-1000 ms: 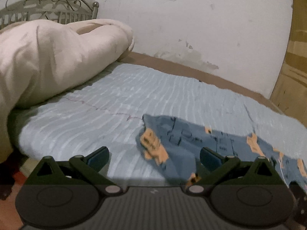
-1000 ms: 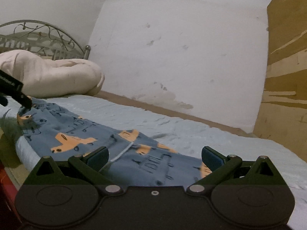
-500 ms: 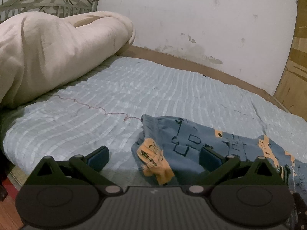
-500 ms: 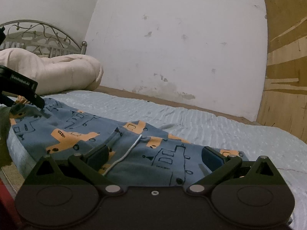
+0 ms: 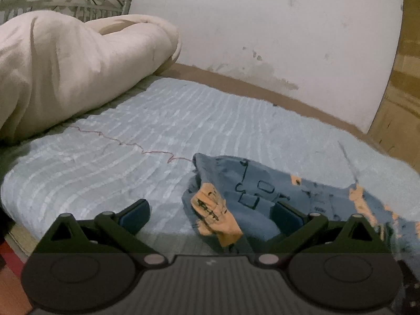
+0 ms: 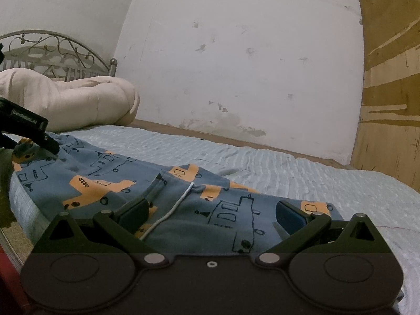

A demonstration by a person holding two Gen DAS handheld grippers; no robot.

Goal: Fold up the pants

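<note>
In the left wrist view the left gripper (image 5: 211, 211) fills the bottom of the frame with its jaws spread wide and nothing clamped between them. Between its fingers, slightly right of centre, lies the rumpled leg end of the pants (image 5: 252, 197), blue with orange and dark printed vehicles; the right finger sits over the cloth, though contact cannot be told. The pants run off toward the lower right edge of the frame. Left of them the pale blue ribbed bedspread (image 5: 147, 136) lies bare from the near mattress edge at lower left up to the middle of the frame. A thin red thread (image 5: 126, 143) wanders across it to the cuff.

In the right wrist view the right gripper (image 6: 211, 214) is likewise released, fingers wide apart over the waist end of the pants (image 6: 210, 202), where a white drawstring (image 6: 173, 207) lies between the pads. The cloth stretches to the left edge of the frame, where the left gripper's dark finger (image 6: 39, 136) hangs at the cuff. Bare bedspread extends right and behind.

Farther back, a cream duvet (image 5: 65, 65) is heaped at upper left before a metal headboard (image 6: 60, 52). A stained white wall (image 6: 249, 65) closes the far side, with a wooden panel (image 6: 391, 92) at the right edge.
</note>
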